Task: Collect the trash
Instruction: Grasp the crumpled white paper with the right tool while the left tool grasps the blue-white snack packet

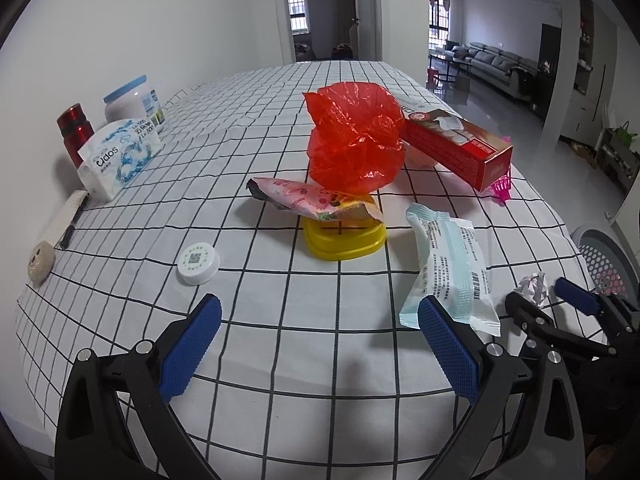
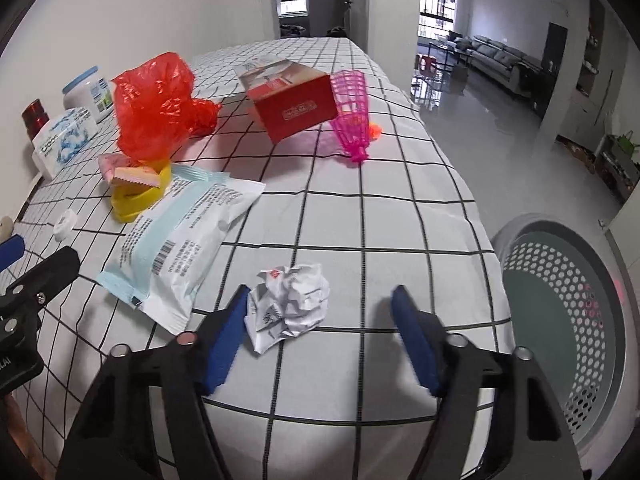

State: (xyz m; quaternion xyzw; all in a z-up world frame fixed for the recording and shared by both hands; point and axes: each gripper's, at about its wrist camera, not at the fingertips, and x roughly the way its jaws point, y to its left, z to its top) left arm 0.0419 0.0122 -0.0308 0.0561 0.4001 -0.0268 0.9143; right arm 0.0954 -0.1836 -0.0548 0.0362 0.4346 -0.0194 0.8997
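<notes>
A crumpled white paper ball [image 2: 290, 304] lies on the checked tablecloth [image 2: 360, 220] near the table's right edge. My right gripper [image 2: 320, 294] stands around it: the left pad touches the paper and the right pad is a gap away. Seen from the left wrist, the paper ball [image 1: 532, 286] sits between the fingers of the right gripper [image 1: 538, 292]. My left gripper [image 1: 320, 306] is open over bare cloth, its right fingertip just in front of a light blue and white wrapper [image 1: 448, 272]. A red plastic bag [image 1: 354, 140] and a pink snack wrapper [image 1: 312, 198] lie farther back.
A grey perforated bin [image 2: 560, 280] stands on the floor beside the table's right edge. On the table are a yellow lid [image 1: 344, 240], red box [image 1: 460, 144], pink mesh toy [image 2: 352, 116], white cap [image 1: 198, 262], tissue pack [image 1: 118, 156] and jar [image 1: 134, 102].
</notes>
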